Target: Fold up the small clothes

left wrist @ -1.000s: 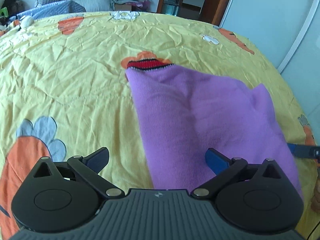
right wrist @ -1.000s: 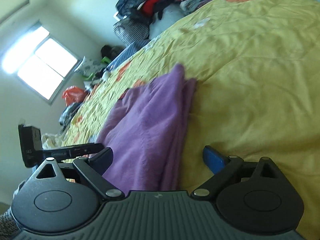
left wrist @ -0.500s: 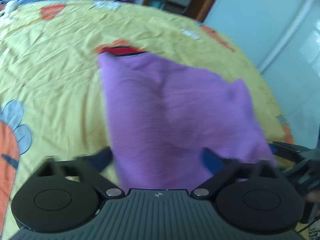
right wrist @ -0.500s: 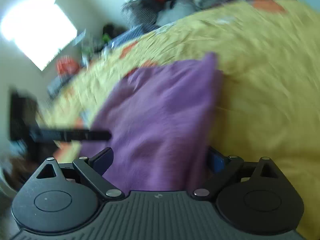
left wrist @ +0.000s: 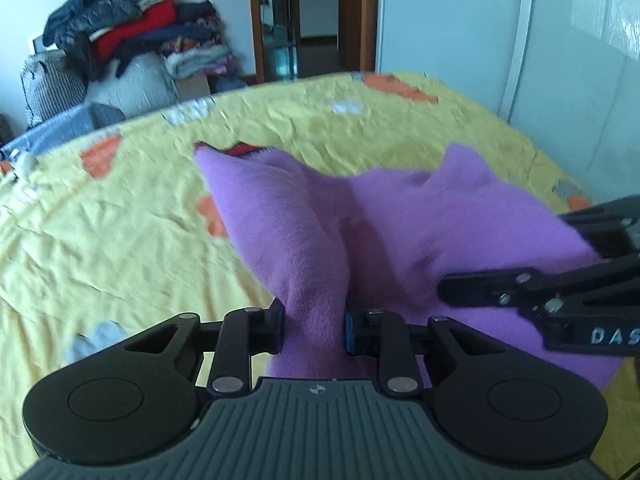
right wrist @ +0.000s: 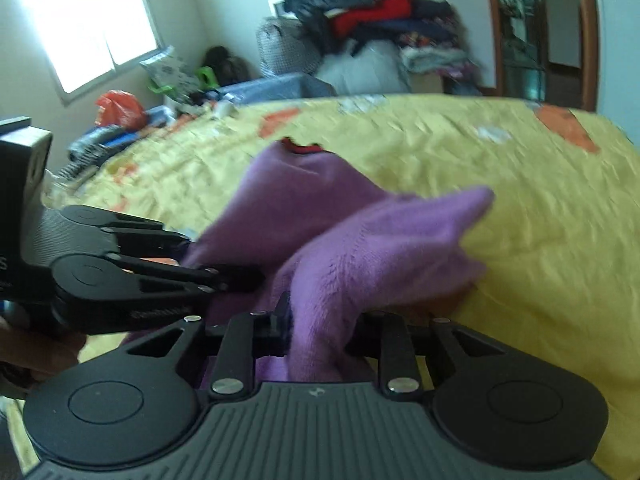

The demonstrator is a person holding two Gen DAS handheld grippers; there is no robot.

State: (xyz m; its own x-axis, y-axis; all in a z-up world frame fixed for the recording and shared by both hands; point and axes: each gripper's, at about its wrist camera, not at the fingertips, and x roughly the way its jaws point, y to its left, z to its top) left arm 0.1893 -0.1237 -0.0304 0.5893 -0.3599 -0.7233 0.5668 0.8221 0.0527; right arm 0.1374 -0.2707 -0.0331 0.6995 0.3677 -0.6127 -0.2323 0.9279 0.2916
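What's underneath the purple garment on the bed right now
The yellow bedspread lies under the purple garment, and a red edge peeks out at its far end. The rest beneath is covered. Both grippers pinch its near edge.

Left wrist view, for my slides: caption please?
Left gripper shut on purple garment, lifted over yellow bedspread.
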